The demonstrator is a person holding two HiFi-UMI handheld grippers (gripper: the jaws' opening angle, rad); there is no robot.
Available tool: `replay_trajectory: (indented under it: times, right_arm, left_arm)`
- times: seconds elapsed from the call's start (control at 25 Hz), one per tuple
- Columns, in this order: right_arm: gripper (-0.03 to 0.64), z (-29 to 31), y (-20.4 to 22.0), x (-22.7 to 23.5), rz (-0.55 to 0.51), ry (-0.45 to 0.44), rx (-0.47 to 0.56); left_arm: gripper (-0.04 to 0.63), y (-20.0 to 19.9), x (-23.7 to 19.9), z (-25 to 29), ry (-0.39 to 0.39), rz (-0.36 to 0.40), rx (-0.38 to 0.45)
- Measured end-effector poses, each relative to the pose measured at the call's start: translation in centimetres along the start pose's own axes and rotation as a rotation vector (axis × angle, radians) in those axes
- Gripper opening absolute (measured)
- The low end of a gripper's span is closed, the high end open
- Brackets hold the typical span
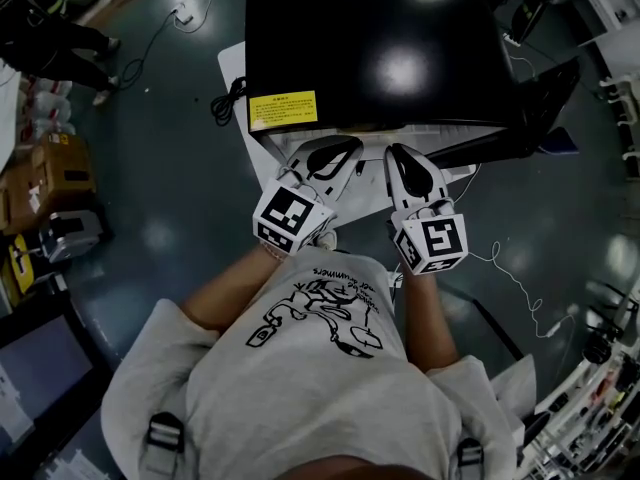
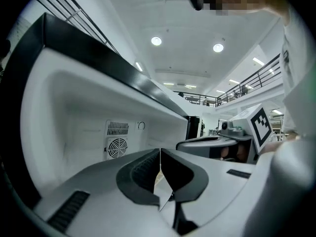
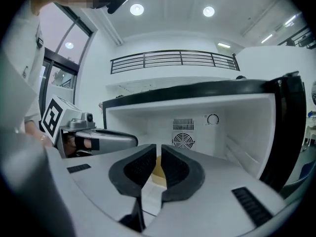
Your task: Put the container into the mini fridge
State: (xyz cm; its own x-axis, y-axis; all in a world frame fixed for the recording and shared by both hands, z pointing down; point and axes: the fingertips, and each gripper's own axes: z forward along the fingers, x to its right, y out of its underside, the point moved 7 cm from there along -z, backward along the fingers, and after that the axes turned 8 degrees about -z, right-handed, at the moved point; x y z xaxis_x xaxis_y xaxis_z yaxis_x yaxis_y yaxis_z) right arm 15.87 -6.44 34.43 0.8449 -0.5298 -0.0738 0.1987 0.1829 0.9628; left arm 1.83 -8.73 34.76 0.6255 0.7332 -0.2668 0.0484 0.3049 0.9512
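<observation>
- Left tool (image 2: 160,157): the jaws are closed pad to pad, with nothing between them. It points almost level into the open compartment from the left of the opening.
- Right tool (image 3: 158,152): the jaws are narrow, with only a thin slit between the pads and nothing gripped. It sits just right of your left tool, aimed at the same opening.
- Mini fridge (image 1: 380,48): a black cabinet with a glossy top and a yellow label (image 1: 283,110) at the near left corner of the top. Its door (image 1: 540,98) is swung open to the right. The interior is white.
- Container (image 3: 158,174): a pale yellow item on the white floor inside the mini fridge, toward the near edge. Only a sliver shows through the slit of your right tool, just beyond its tips. Its shape cannot be made out.
- Back wall: a round fan grille (image 3: 183,141) is at the centre, with a dial (image 3: 213,119) up and to its right.
- From the head view, both tools are side by side at the near edge of the opening.
</observation>
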Motion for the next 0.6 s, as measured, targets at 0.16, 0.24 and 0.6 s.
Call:
replay_trajectory:
  times: [0.16, 0.24, 0.6]
  right_arm:
    - [0.043, -0.7, -1.3, -0.8, -0.010, -0.019, 0.013]
    - [0.041, -1.0, -1.5, -1.0, -0.019, -0.040, 0.015]
    - [0.034, -3.0, -3.1, -2.5, -0.044, -0.074, 0.030]
  left_arm:
    - [0.017, -0.9, 0.6, -0.9, 0.026, -0.005, 0.013]
    - [0.017, -1.2, 0.9, -1.4, 0.038, -0.009, 0.018]
    - [0.015, -2.8, 2.0, -3.5, 0.092, -0.003, 0.037]
